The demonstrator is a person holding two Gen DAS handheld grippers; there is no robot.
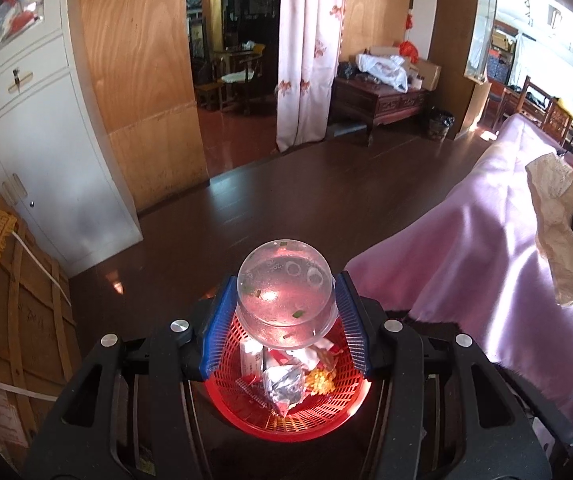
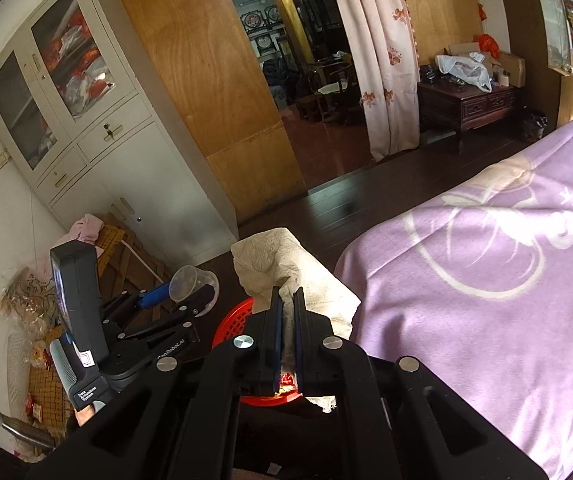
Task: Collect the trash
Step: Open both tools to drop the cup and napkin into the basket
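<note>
Disposal step in hand. Left hand-held gripper (image 1: 285, 322) found clamped on a clear plastic cup (image 1: 285, 294), held mouth-down directly above the red basket (image 1: 286, 412), which already contained wrappers and foil. Right hand-held gripper (image 2: 287, 300) found pressed together, pinching a crumpled paper towel (image 2: 286, 272), just beside the basket (image 2: 234, 320). Next move judged to require release of both items over the basket opening, clear of the purple blanket (image 2: 486, 280).

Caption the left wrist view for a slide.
Left gripper holds a clear cup over a red basket of trash; beside it, a paper towel in the right gripper.
</note>
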